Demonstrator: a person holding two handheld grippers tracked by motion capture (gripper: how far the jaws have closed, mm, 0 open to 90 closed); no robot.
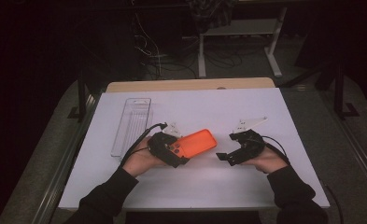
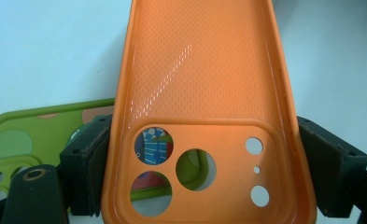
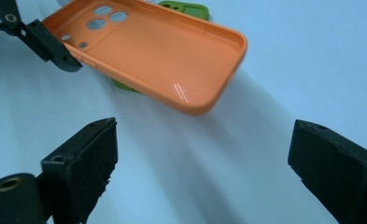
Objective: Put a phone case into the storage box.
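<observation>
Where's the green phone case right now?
The green phone case lies on the white table, under the orange phone case that the left gripper clamps.

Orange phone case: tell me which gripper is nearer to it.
Left. The left gripper is clamped on the orange phone case at its camera-hole end; the right gripper sits open, apart from the case's far end.

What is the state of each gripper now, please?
Left gripper: closed on the orange phone case, gripping its camera end by both side edges.
Right gripper: open, nothing between its jaws.
</observation>
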